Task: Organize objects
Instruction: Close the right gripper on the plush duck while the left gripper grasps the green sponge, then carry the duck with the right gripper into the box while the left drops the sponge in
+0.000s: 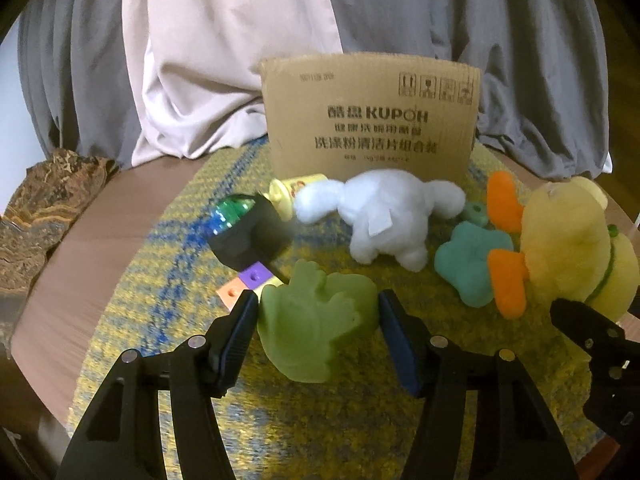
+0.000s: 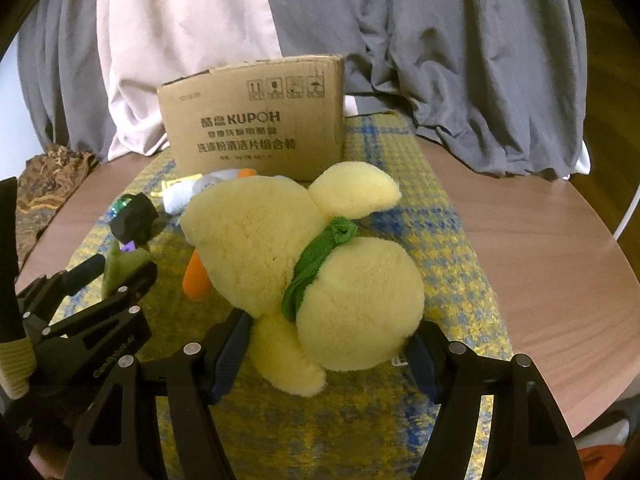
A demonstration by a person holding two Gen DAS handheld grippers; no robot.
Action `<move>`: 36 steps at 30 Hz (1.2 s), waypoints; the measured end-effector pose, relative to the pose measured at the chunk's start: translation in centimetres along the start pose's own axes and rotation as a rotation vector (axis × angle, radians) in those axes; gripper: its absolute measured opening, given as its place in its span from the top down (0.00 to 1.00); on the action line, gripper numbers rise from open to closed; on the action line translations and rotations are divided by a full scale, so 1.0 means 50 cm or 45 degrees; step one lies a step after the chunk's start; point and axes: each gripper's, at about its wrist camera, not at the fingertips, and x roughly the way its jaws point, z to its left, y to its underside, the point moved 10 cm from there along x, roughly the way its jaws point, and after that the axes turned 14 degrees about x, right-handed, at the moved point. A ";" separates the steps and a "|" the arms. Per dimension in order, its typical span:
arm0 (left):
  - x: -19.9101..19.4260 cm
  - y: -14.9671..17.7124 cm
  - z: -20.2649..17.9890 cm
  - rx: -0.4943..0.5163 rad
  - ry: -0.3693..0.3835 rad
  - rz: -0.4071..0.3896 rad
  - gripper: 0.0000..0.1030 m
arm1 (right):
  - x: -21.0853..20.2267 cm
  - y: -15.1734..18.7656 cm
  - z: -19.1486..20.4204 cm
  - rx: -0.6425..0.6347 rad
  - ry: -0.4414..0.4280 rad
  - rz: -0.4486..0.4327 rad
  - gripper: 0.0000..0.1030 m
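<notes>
My left gripper (image 1: 318, 330) is shut on a soft green toy (image 1: 316, 320), its blue pads against both sides, low over the yellow-blue mat (image 1: 168, 240). My right gripper (image 2: 328, 348) is shut on a yellow plush duck (image 2: 304, 256) with a green scarf and orange feet; the duck also shows at the right of the left wrist view (image 1: 576, 248). A cardboard box (image 1: 372, 120) stands at the back of the mat. A white plush (image 1: 384, 212), a teal soft toy (image 1: 468, 268) and a black toy with a shiny green top (image 1: 244, 232) lie before it.
A yellow tube (image 1: 296, 192) and purple and orange blocks (image 1: 248, 284) lie by the black toy. The mat covers a round wooden table (image 2: 540, 232). Grey and pink curtains (image 1: 200, 60) hang behind. A patterned cloth (image 1: 44, 216) lies at the left edge.
</notes>
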 end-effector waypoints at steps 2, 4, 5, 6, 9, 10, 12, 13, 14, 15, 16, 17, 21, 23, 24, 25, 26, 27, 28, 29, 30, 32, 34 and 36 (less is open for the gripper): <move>-0.009 -0.006 0.007 -0.005 -0.008 -0.013 0.41 | -0.005 -0.005 0.009 -0.006 -0.014 -0.010 0.33; -0.017 -0.013 0.016 -0.010 -0.016 -0.025 0.41 | -0.011 -0.011 0.017 -0.012 -0.025 -0.021 0.33; -0.020 -0.016 0.019 -0.013 -0.018 -0.029 0.41 | -0.014 -0.016 0.022 -0.015 -0.029 -0.028 0.33; -0.023 -0.020 0.024 -0.017 -0.020 -0.035 0.41 | -0.017 -0.021 0.027 -0.017 -0.035 -0.035 0.33; -0.035 -0.033 0.037 -0.022 -0.036 -0.057 0.41 | -0.027 -0.033 0.038 -0.023 -0.046 -0.058 0.33; -0.038 -0.037 0.040 -0.024 -0.038 -0.064 0.41 | -0.031 -0.037 0.042 -0.026 -0.051 -0.067 0.33; -0.045 -0.049 0.048 -0.030 -0.037 -0.079 0.41 | -0.039 -0.048 0.052 -0.031 -0.060 -0.083 0.33; -0.048 -0.053 0.051 -0.032 -0.037 -0.087 0.41 | -0.041 -0.052 0.055 -0.032 -0.063 -0.089 0.33; -0.051 -0.061 0.056 -0.035 -0.039 -0.097 0.41 | -0.045 -0.057 0.059 -0.035 -0.067 -0.097 0.33; -0.053 -0.066 0.059 -0.037 -0.041 -0.103 0.41 | -0.047 -0.061 0.062 -0.037 -0.070 -0.105 0.33; -0.057 -0.072 0.062 -0.038 -0.045 -0.112 0.41 | -0.051 -0.067 0.066 -0.039 -0.074 -0.115 0.33; -0.060 -0.079 0.065 -0.038 -0.048 -0.121 0.41 | -0.054 -0.072 0.068 -0.039 -0.076 -0.122 0.33; -0.070 -0.107 0.074 -0.034 -0.049 -0.152 0.41 | -0.065 -0.100 0.076 -0.039 -0.085 -0.159 0.33; -0.074 -0.119 0.079 -0.034 -0.052 -0.164 0.41 | -0.068 -0.112 0.080 -0.039 -0.091 -0.172 0.33; -0.076 -0.127 0.082 -0.032 -0.058 -0.174 0.41 | -0.070 -0.120 0.082 -0.041 -0.090 -0.181 0.33; -0.078 -0.134 0.083 -0.030 -0.064 -0.182 0.41 | -0.072 -0.126 0.085 -0.044 -0.089 -0.188 0.33; -0.081 -0.141 0.085 -0.027 -0.069 -0.192 0.41 | -0.073 -0.132 0.088 -0.046 -0.091 -0.192 0.33; -0.083 -0.148 0.086 -0.025 -0.072 -0.201 0.41 | -0.074 -0.138 0.091 -0.048 -0.091 -0.197 0.33; -0.084 -0.156 0.088 -0.023 -0.076 -0.210 0.41 | -0.075 -0.142 0.091 -0.050 -0.091 -0.201 0.33; -0.086 -0.163 0.090 -0.020 -0.081 -0.219 0.41 | -0.078 -0.150 0.094 -0.053 -0.091 -0.211 0.33; -0.088 -0.169 0.091 -0.017 -0.086 -0.226 0.41 | -0.080 -0.157 0.096 -0.055 -0.089 -0.220 0.33; -0.091 -0.183 0.095 -0.016 -0.089 -0.241 0.41 | -0.084 -0.173 0.101 -0.057 -0.087 -0.240 0.33; -0.093 -0.200 0.102 -0.018 -0.097 -0.258 0.41 | -0.088 -0.185 0.105 -0.059 -0.086 -0.257 0.33; -0.095 -0.217 0.110 -0.024 -0.103 -0.273 0.41 | -0.090 -0.202 0.109 -0.060 -0.089 -0.273 0.33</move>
